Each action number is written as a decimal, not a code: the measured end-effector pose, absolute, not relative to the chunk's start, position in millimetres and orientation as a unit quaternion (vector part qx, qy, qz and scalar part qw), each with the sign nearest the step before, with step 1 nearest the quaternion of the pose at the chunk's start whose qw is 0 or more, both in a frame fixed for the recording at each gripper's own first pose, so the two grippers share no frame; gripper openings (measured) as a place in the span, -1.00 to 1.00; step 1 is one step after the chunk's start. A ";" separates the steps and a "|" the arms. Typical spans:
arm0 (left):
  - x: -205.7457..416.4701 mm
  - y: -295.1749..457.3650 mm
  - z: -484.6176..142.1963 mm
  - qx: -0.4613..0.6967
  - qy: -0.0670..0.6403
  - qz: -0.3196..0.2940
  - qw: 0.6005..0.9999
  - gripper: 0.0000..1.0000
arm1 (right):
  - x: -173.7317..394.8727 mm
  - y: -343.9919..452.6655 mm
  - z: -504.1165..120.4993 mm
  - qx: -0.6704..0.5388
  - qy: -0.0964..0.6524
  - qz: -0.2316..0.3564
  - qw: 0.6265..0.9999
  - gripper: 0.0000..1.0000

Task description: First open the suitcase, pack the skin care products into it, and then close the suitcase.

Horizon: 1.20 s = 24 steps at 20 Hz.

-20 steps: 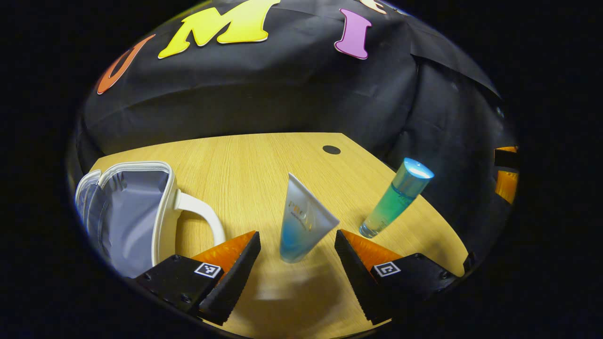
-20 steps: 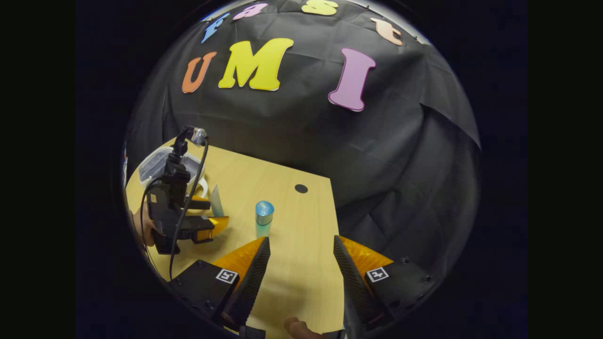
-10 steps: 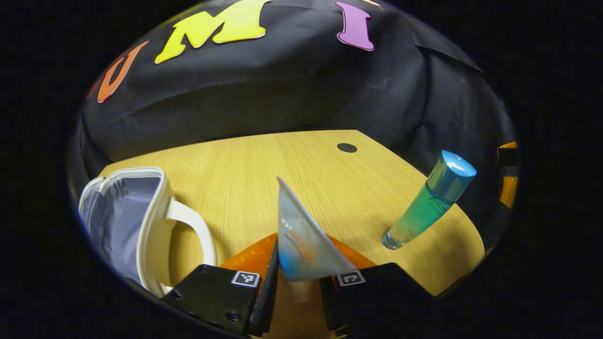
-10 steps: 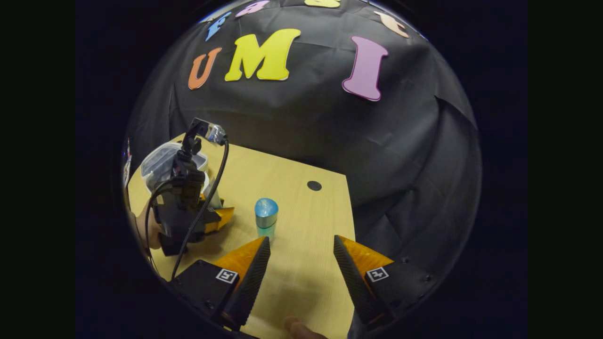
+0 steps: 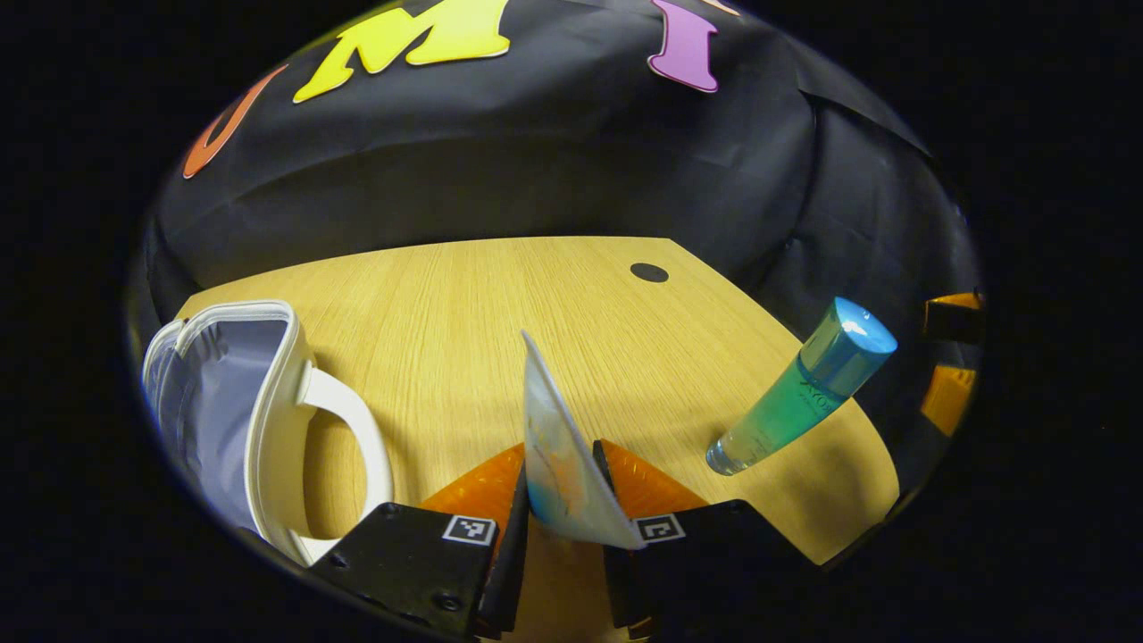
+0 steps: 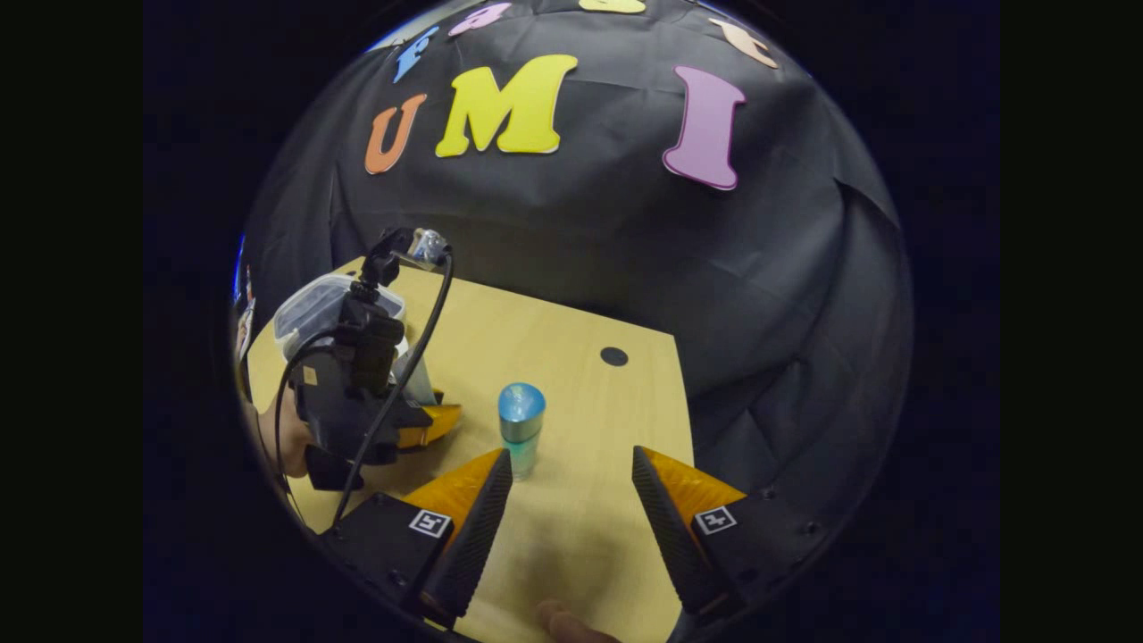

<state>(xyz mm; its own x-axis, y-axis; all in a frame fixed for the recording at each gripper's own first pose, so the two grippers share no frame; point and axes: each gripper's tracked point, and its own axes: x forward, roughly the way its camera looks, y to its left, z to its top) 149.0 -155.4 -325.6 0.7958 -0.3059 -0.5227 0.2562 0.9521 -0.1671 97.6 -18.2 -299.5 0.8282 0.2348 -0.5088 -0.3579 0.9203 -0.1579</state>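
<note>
Two risks. Left gripper (image 5: pixel 564 500) pinches tube (image 5: pixel 558 455) low, upright on surface (image 5: pixel 500 304); soft body may slip. Open suitcase (image 5: pixel 241 402) left. Right gripper (image 6: pixel 571 509) spread, near bottle (image 6: pixel 521 427): knock-over risk.
</note>
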 end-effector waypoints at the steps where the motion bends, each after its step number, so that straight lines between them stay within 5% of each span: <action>1: 144.8 -151.2 -315.8 -0.048 0.281 -0.145 0.947 -0.18 | 101.3 -11.2 -300.9 -0.124 0.247 0.160 0.948 0.60; 14: 62.3 -10.2 -170.3 -0.039 0.233 -0.044 0.971 -0.22 | 151.1 33.0 -369.8 -0.066 0.275 0.123 0.951 0.53; 15: 56.2 2.0 -161.5 -0.040 0.229 -0.038 0.972 -0.22 | 152.8 31.4 -374.9 -0.061 0.279 0.113 0.952 0.29; 18: 41.6 39.2 -139.0 -0.043 0.221 -0.020 0.974 -0.22 | 150.3 29.8 -387.1 -0.063 0.295 0.096 0.949 0.17; 20: 31.0 65.5 -131.1 -0.041 0.220 -0.009 0.975 -0.22 | 149.3 31.9 -387.9 -0.059 0.297 0.090 0.949 -0.12; 24: 17.8 106.2 -130.4 -0.039 0.221 0.007 0.975 -0.21 | 141.4 35.7 -387.5 -0.065 0.301 0.071 0.949 -0.24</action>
<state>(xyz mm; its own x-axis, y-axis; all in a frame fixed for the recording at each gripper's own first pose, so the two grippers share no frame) 17.8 106.2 -130.4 0.9025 -0.0043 -0.4307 -0.0298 0.9969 -0.0724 141.4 35.7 -387.5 0.8091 0.0948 -0.5800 -0.1728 0.9816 -0.0807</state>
